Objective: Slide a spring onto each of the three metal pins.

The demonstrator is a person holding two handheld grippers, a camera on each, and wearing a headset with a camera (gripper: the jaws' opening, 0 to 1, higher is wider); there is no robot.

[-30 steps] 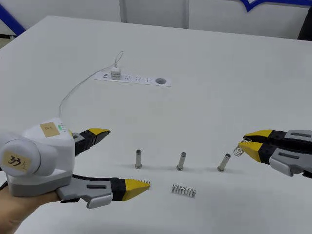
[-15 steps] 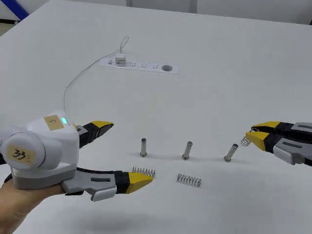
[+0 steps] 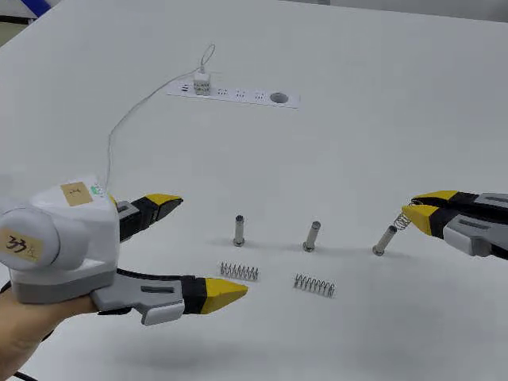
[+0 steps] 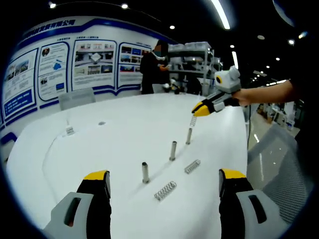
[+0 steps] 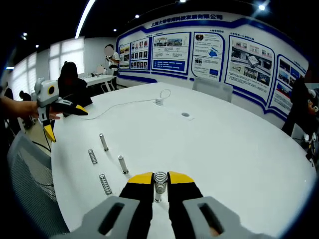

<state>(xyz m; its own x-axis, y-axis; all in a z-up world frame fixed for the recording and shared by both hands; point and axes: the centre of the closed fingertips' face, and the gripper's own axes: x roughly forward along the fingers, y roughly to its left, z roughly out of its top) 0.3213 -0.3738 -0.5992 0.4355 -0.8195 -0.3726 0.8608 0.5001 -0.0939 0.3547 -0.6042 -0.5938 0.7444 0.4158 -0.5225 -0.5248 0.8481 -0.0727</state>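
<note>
Left gripper (image 3: pixel 205 244): jaws wide apart, gripping nothing, hovering over the near left of the white table (image 3: pixel 381 119).
Power strip (image 3: pixel 234 93): far side of the table, with a white cable (image 3: pixel 121 127) plugged in (well apart from the work).
Left pin (image 3: pixel 239 230): standing, bare.
Left spring (image 3: pixel 239 271): lying flat just in front of the left pin, near the left gripper's nearer tip.
Middle pin (image 3: pixel 312 236): standing, bare.
Middle spring (image 3: pixel 314 285): lying flat just in front of the middle pin.
Right pin (image 3: pixel 385 240): standing, shaft bare.
Held spring (image 3: pixel 403 221): at the right pin's top end; whether it has passed over the tip cannot be told.
Right gripper (image 3: pixel 409 208): yellow tips pinched together on the held spring, reaching in from the right.
</note>
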